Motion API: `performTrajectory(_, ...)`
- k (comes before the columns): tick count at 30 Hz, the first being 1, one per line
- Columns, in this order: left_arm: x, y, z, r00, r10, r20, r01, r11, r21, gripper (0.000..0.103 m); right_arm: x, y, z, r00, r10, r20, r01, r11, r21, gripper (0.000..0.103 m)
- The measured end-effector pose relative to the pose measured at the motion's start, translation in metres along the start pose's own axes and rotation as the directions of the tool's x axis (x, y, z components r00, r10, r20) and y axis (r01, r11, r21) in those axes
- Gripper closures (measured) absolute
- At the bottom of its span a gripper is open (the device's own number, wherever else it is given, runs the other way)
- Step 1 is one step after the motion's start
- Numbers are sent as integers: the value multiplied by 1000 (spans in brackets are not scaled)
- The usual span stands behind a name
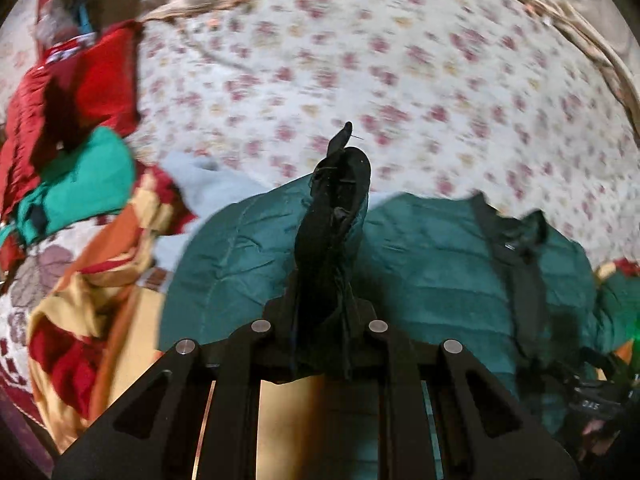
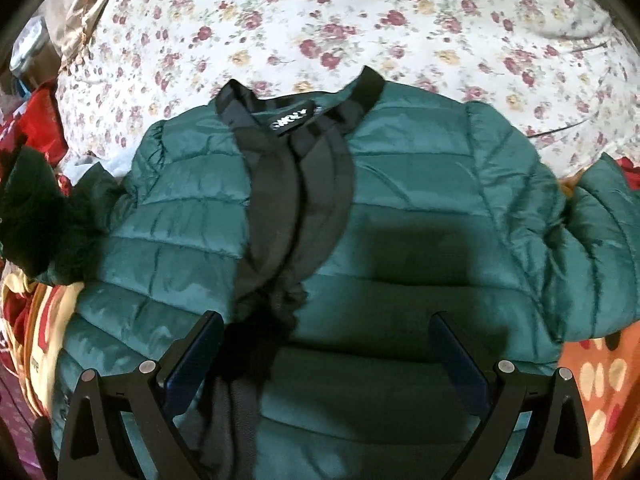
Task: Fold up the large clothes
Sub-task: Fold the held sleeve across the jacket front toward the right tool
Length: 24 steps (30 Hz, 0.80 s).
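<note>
A dark green quilted puffer jacket [image 2: 420, 208] with a black collar and zip placket lies front up on the flowered bedsheet [image 2: 360, 20]. My right gripper [image 2: 326, 352] is open and empty, hovering over the jacket's lower front, one finger on each side of the placket area. My left gripper [image 1: 334, 264] is shut on the jacket's black sleeve cuff [image 1: 340, 184], which sticks up between the fingers. The jacket's body [image 1: 420, 256] spreads below it. The left sleeve end shows dark at the left edge of the right wrist view [image 2: 36, 192].
A pile of clothes lies to the left: a red garment [image 1: 92, 76], a bright green one [image 1: 92, 176] and a yellow, red and orange patterned cloth [image 1: 100, 280]. An orange patterned cloth [image 2: 600, 380] lies at the right. A beige ruffled bed edge [image 1: 580, 40] runs along the far side.
</note>
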<state>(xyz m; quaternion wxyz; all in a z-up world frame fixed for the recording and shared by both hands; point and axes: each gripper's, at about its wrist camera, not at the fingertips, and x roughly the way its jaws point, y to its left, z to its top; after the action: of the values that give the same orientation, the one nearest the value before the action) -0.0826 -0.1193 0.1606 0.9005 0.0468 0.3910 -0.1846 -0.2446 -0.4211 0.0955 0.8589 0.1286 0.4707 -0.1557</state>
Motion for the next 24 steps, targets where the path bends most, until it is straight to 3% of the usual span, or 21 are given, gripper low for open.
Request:
performTrajectory(12,7,-121,-16,990,-129,-51,134,982,133,89,-5,-39,-8,1000,-31,-3,32,998,48,2)
performTrajectory(24,46,-197,-47,976,-158,-150,190,955,228,89,-17,-71,-13,998,-55,29,53,996,65,1)
